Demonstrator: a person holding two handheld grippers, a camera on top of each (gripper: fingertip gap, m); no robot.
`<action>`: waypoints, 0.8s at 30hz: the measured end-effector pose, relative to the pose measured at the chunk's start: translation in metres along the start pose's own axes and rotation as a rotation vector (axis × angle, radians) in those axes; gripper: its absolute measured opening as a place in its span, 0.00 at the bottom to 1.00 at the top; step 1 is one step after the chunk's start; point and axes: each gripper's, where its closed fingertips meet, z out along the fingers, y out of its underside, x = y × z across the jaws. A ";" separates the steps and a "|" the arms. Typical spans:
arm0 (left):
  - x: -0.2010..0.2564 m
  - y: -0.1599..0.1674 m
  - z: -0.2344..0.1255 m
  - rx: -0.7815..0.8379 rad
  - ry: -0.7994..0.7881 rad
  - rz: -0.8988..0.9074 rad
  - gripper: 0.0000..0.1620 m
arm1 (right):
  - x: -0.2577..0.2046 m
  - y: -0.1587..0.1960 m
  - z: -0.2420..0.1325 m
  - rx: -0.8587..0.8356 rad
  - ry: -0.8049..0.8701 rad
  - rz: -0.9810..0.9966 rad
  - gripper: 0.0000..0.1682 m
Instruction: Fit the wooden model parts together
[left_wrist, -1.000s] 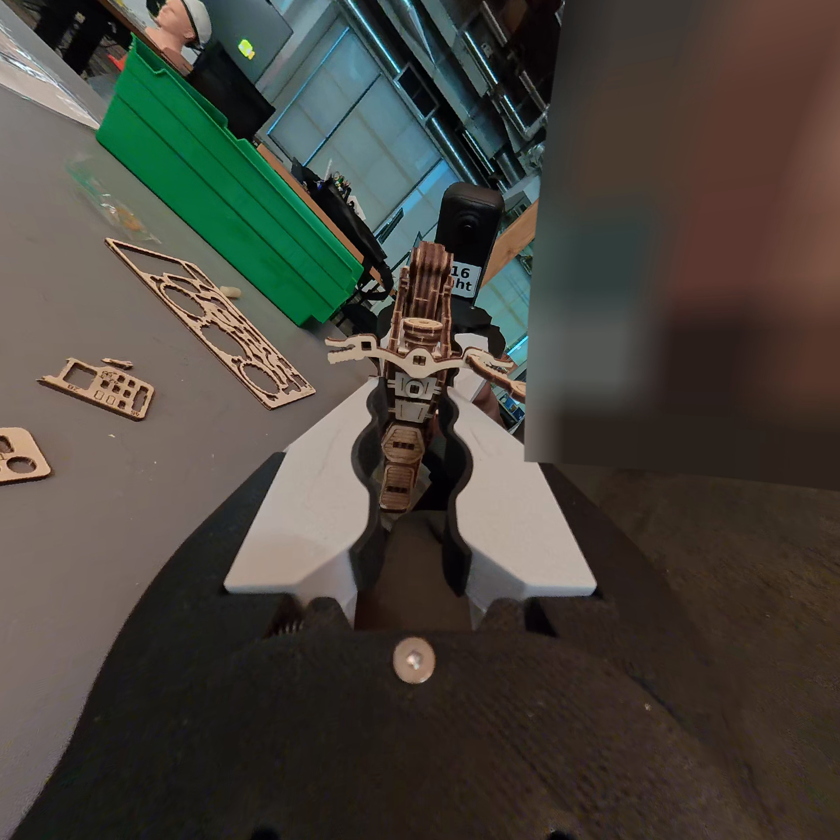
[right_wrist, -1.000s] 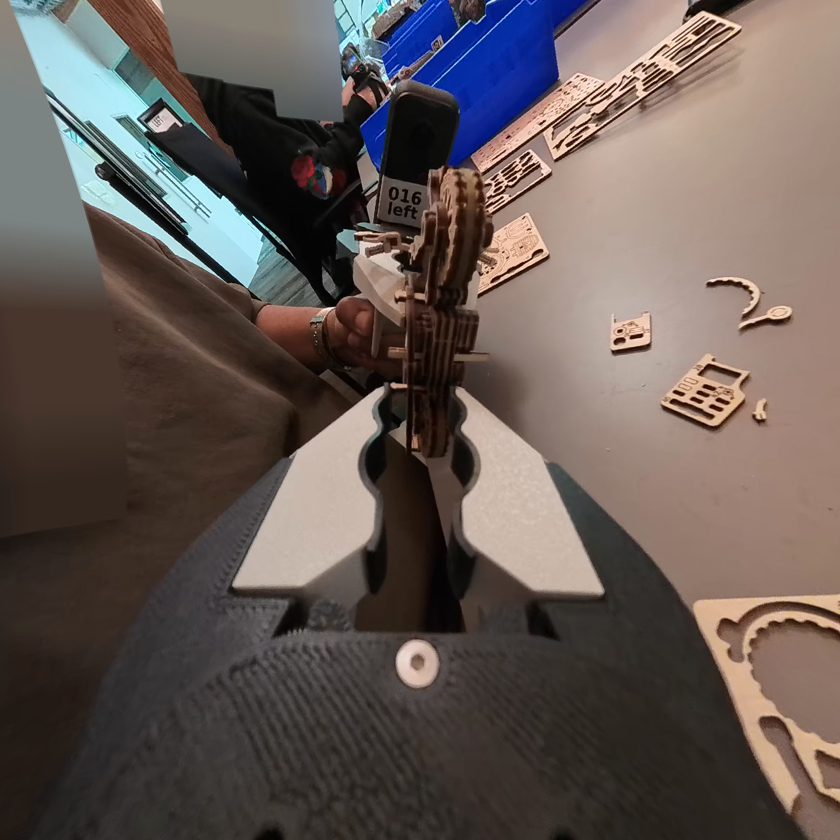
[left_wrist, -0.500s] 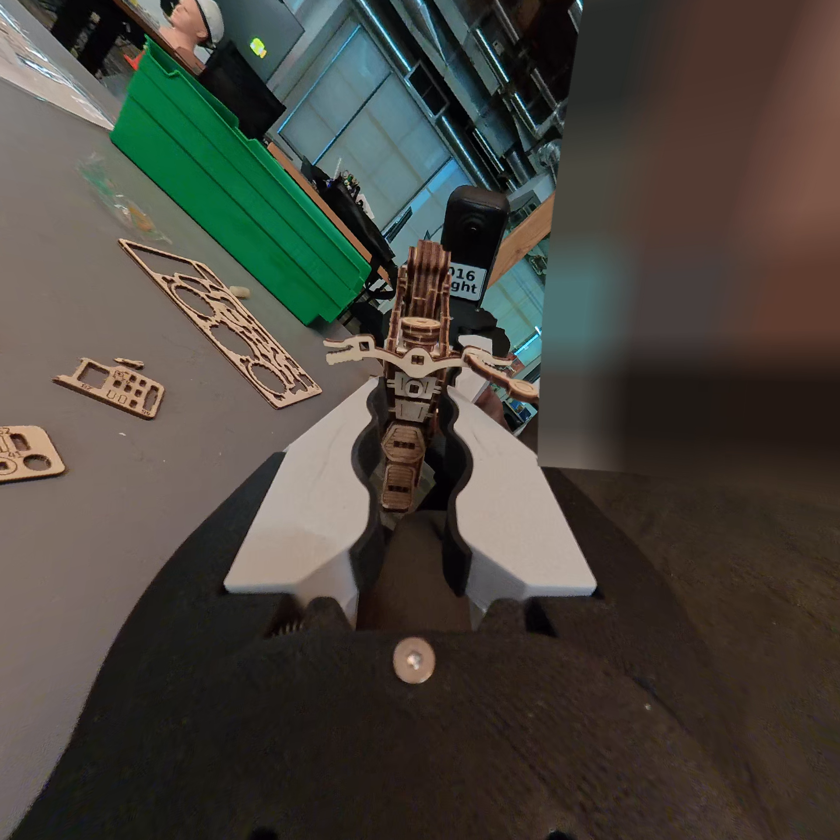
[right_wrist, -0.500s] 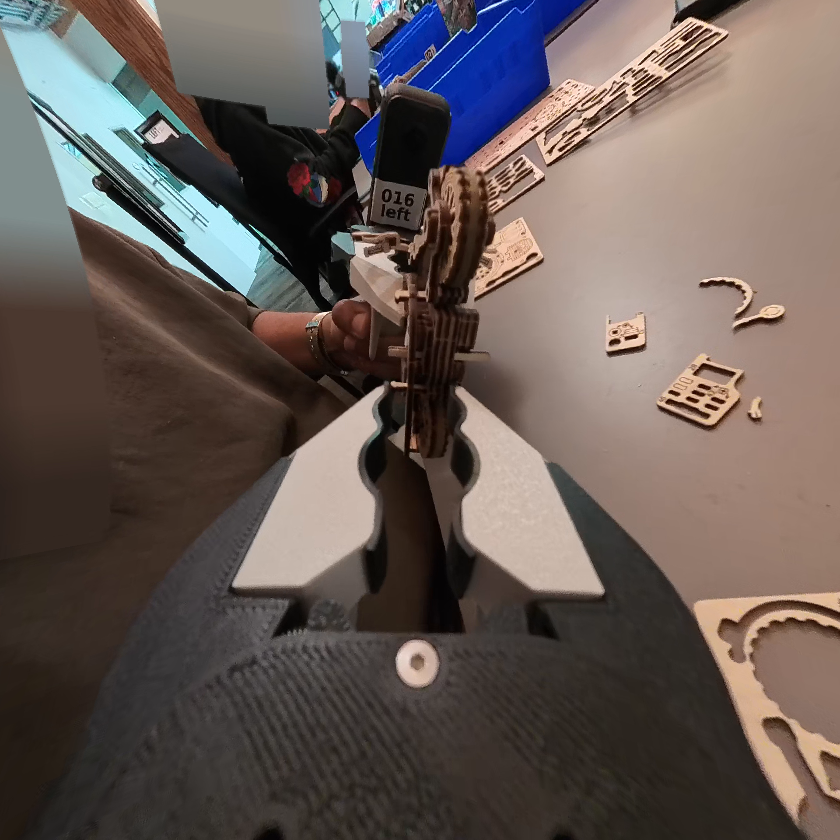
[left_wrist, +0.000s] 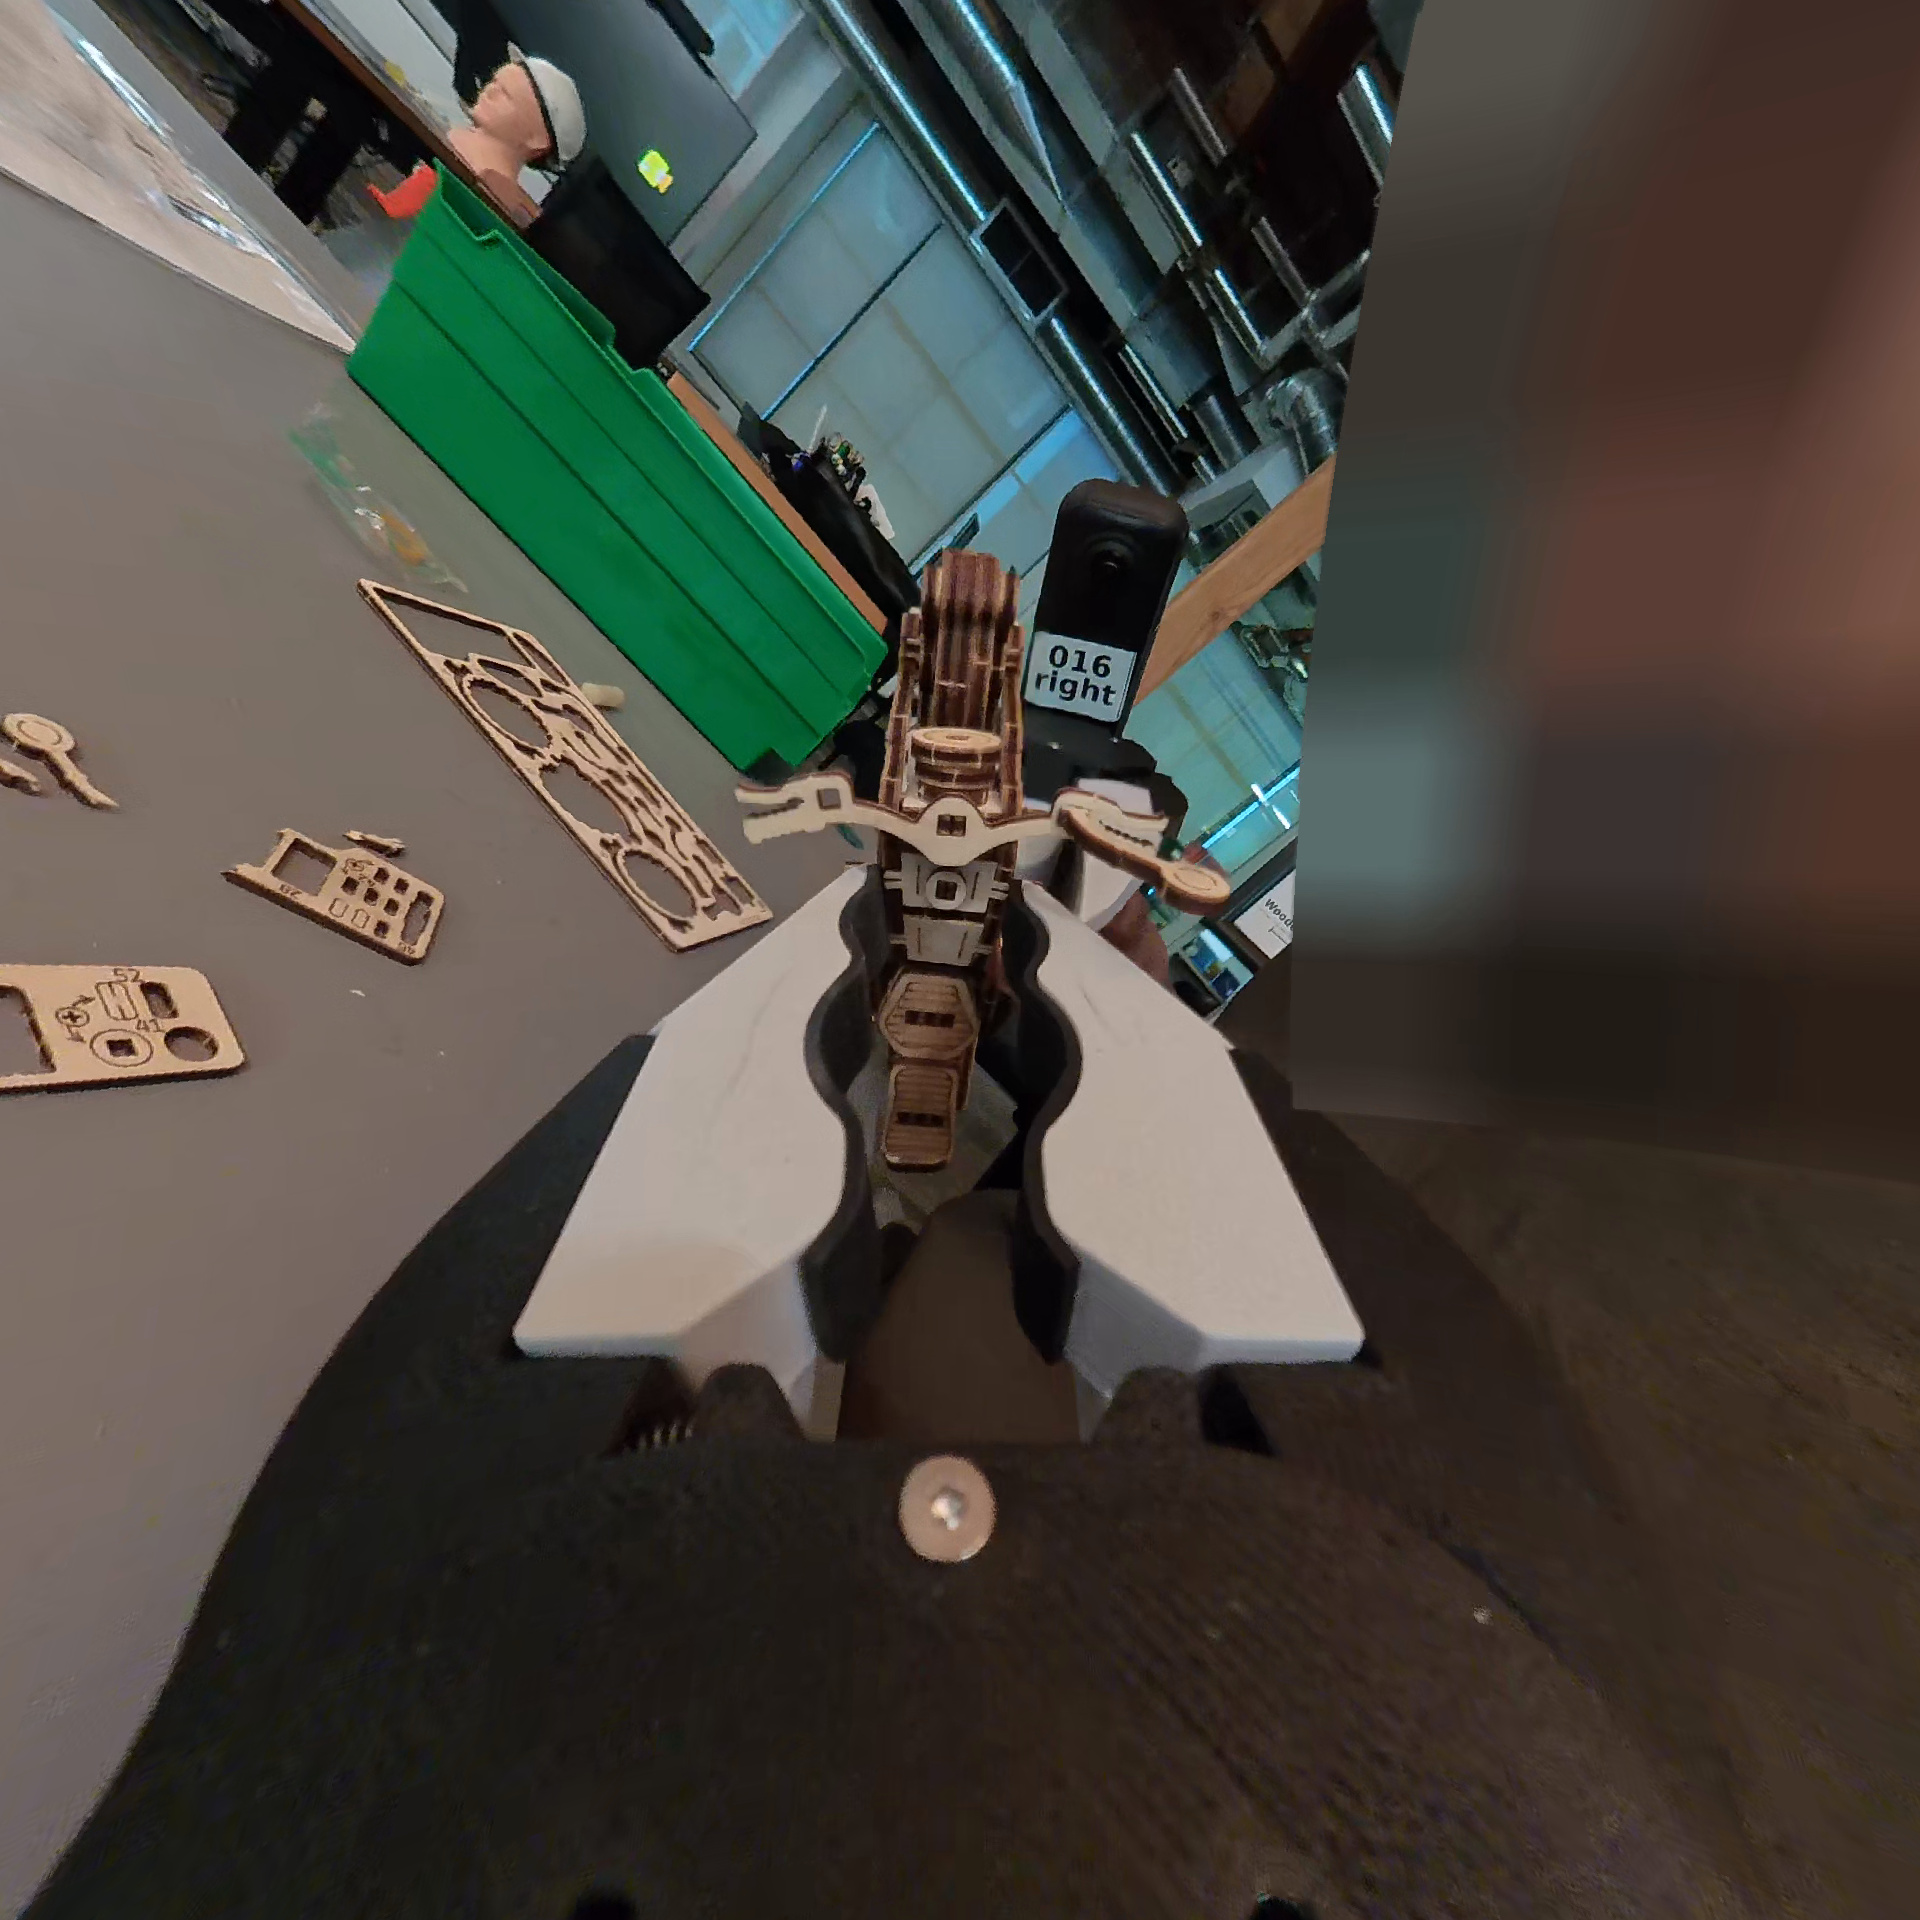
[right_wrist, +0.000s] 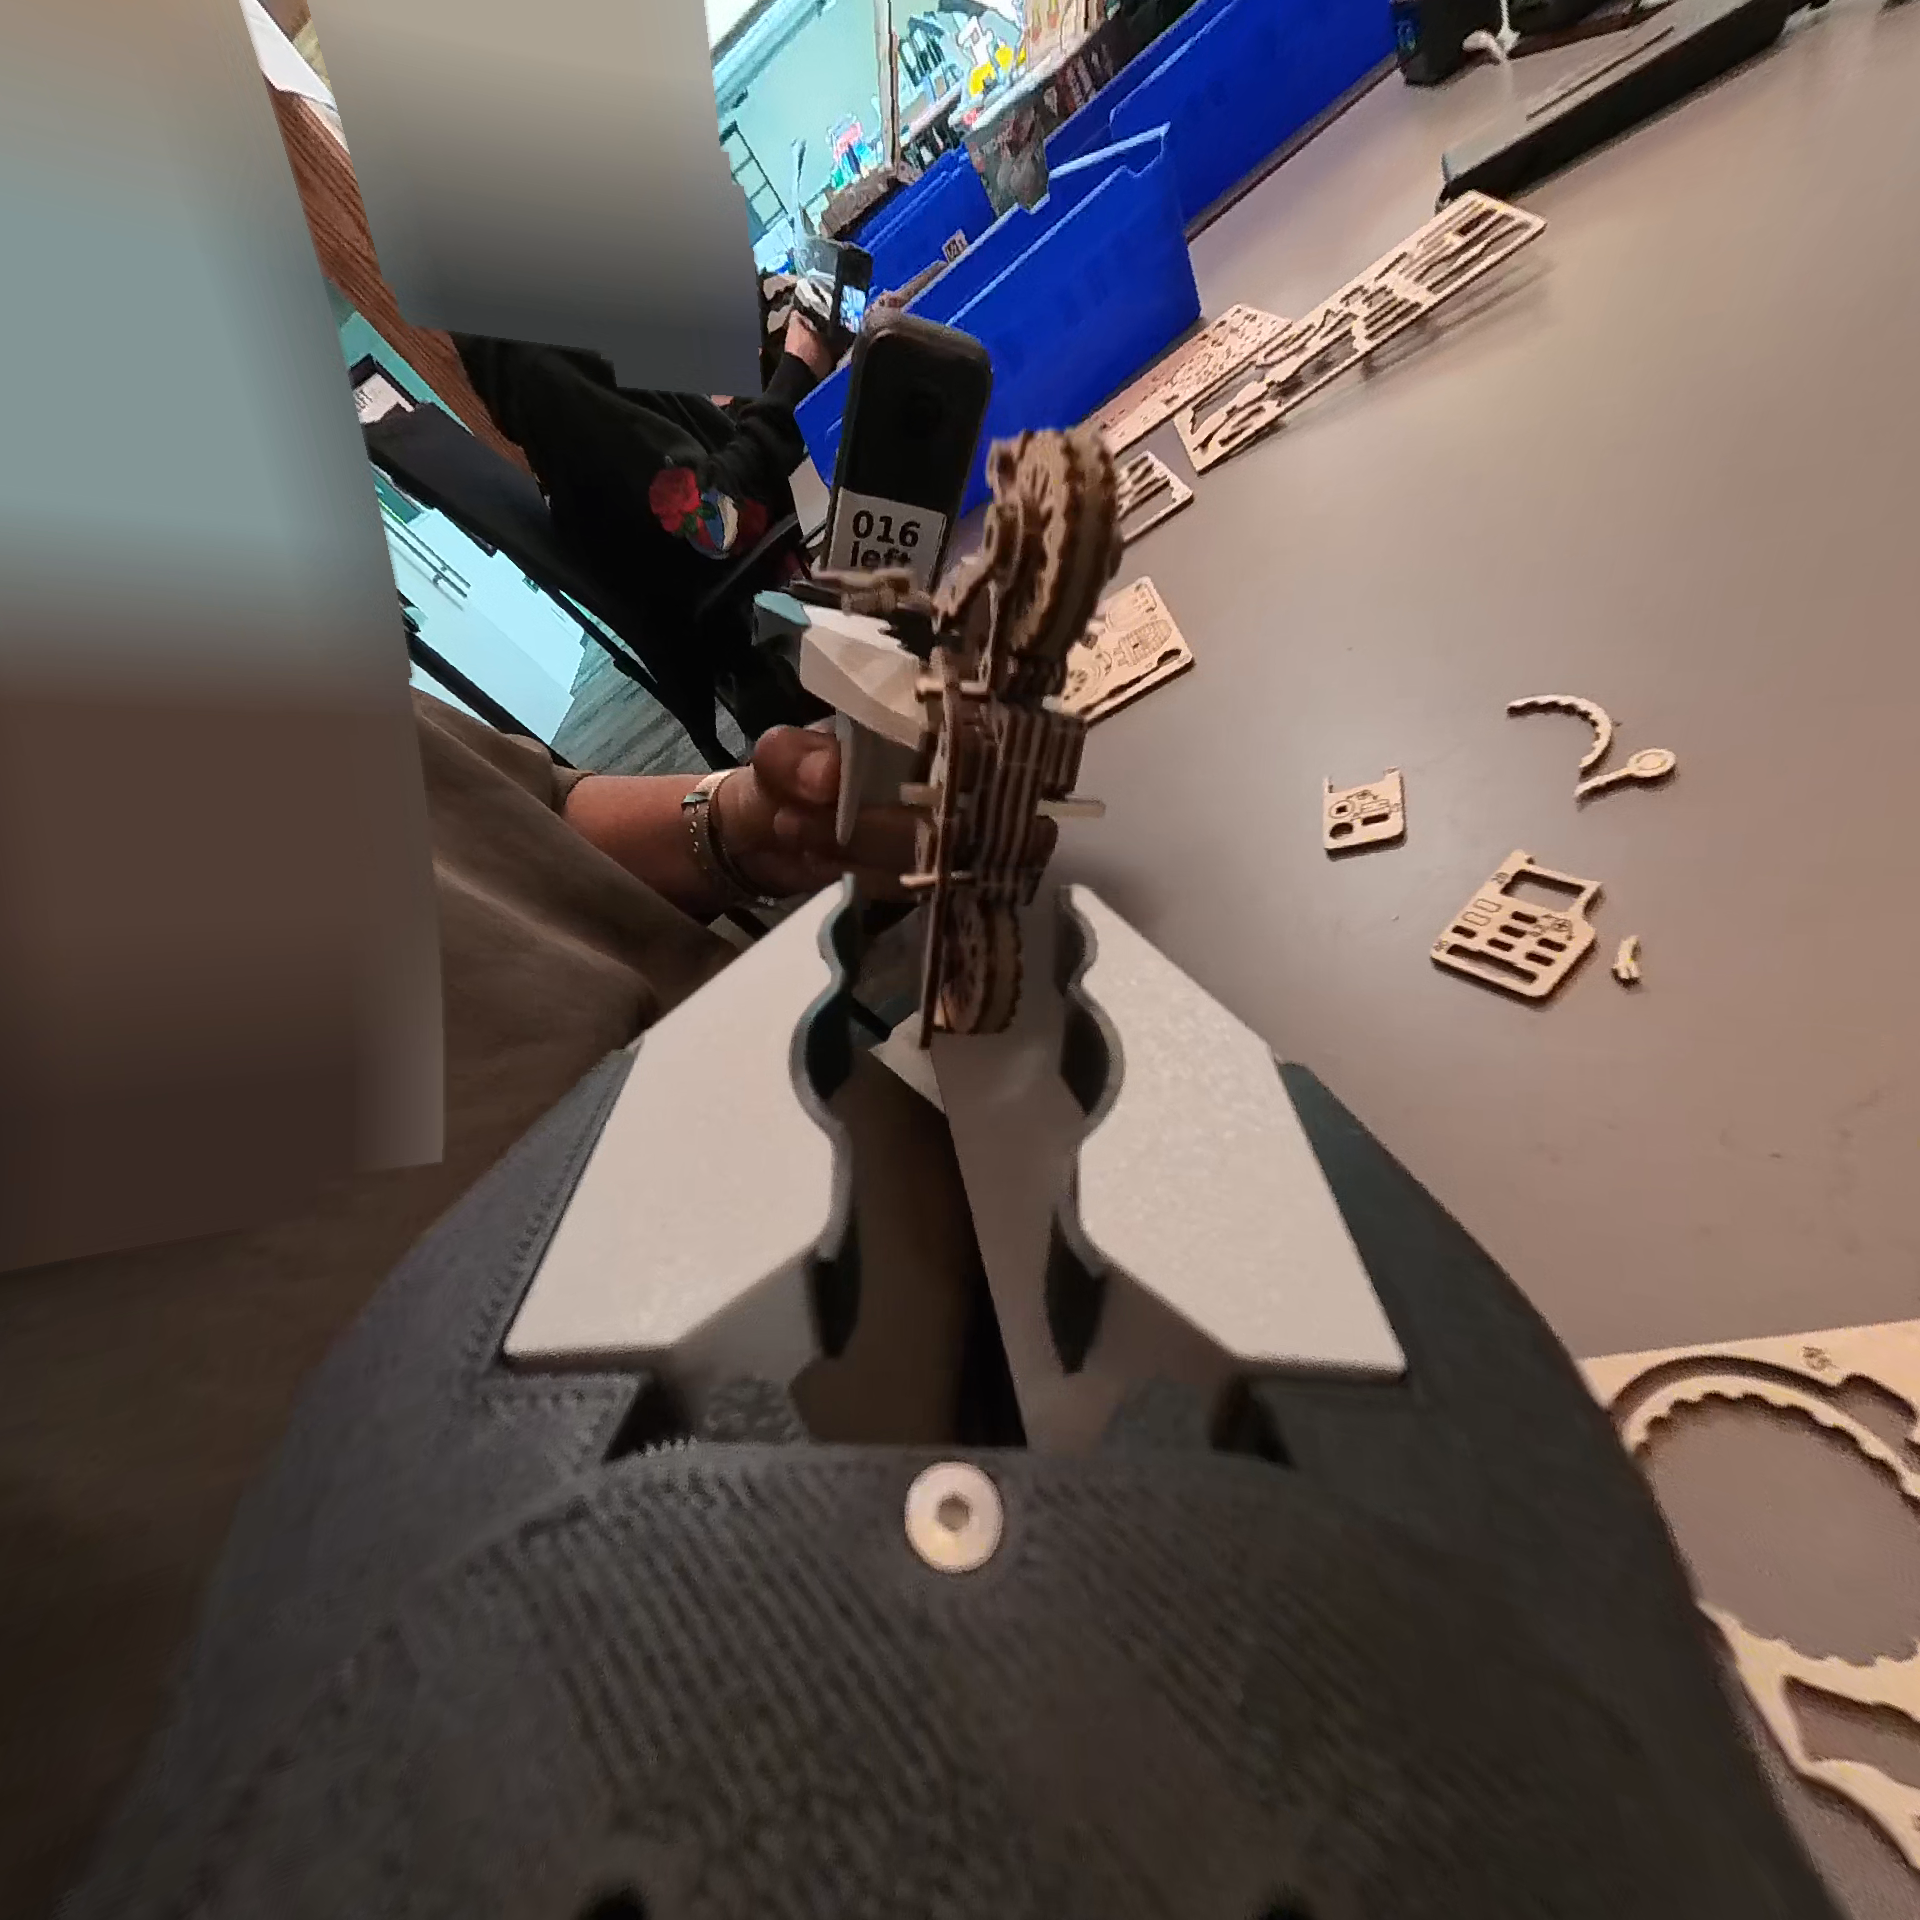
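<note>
Pale tan and dark brown layers striping the wooden model (left_wrist: 943, 914). White fingers (left_wrist: 727, 1143) on black-bodied tongs (left_wrist: 940, 966). Grey bench (left_wrist: 187, 582), green bin (left_wrist: 603, 520), blue bins (right_wrist: 1039, 301), light tan cut-out sheets (left_wrist: 561, 758).

An industrial workshop or maker lab. Exposed silver metal ventilation ducts (left_wrist: 1039, 312) run under a high ceiling beside tall frosted glass wall panels (left_wrist: 914, 343). A broad grey counter (left_wrist: 156, 520) carries a long green plastic storage bin (left_wrist: 582, 499), deep blue plastic bins (right_wrist: 1049, 291) and flat laser-cut plywood part sheets (right_wrist: 1361, 291). A mannequin head wearing a white hard hat (left_wrist: 525, 104) stands behind the green bin.
</note>
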 end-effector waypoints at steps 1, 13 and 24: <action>0.000 0.001 0.001 -0.008 -0.005 0.011 0.12 | -0.001 -0.002 -0.001 0.016 -0.006 -0.009 0.22; -0.019 0.019 0.009 -0.093 -0.151 0.019 0.12 | -0.002 -0.018 -0.012 0.110 0.063 -0.200 0.17; -0.031 0.030 0.010 -0.122 -0.251 -0.042 0.11 | 0.016 0.001 0.009 -0.132 0.440 -0.709 0.03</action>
